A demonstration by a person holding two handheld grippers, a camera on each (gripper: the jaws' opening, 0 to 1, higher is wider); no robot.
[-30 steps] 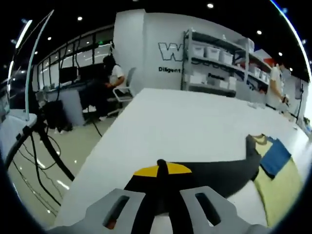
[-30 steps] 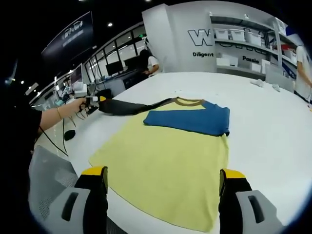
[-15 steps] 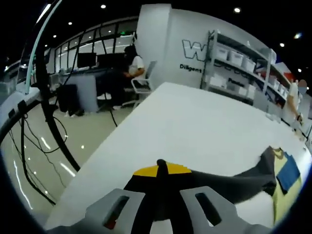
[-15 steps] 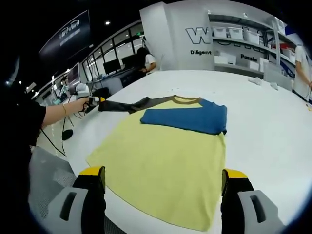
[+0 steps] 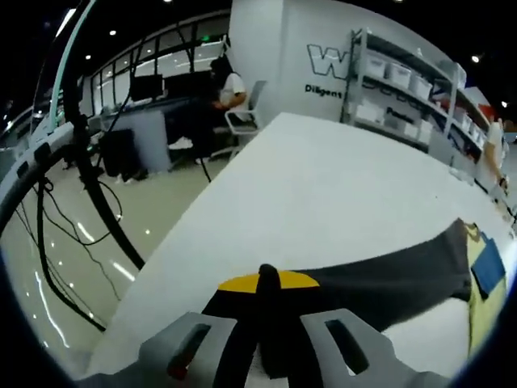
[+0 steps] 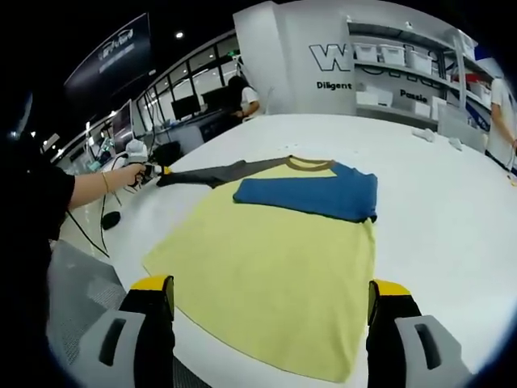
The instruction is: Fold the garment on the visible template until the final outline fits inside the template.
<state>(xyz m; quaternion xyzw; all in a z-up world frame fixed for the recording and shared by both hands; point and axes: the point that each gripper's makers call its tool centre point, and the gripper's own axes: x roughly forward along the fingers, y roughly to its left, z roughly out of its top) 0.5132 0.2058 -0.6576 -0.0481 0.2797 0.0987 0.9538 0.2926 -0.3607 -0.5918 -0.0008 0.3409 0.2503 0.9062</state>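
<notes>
Table — white and wide — carries the yellow shirt, blue sleeve folded across its chest. Left gripper pinches the grey sleeve, stretched toward ten o'clock in the right gripper view. Right gripper gapes wide. Shelving lines the lettered wall.

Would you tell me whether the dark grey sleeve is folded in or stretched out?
Stretched out: the dark grey sleeve runs from the shirt to the left gripper.

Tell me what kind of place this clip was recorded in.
Probably an open-plan lab or office: a large white table, metal shelving with storage bins, and a person seated at a desk with monitors in the background.
</notes>
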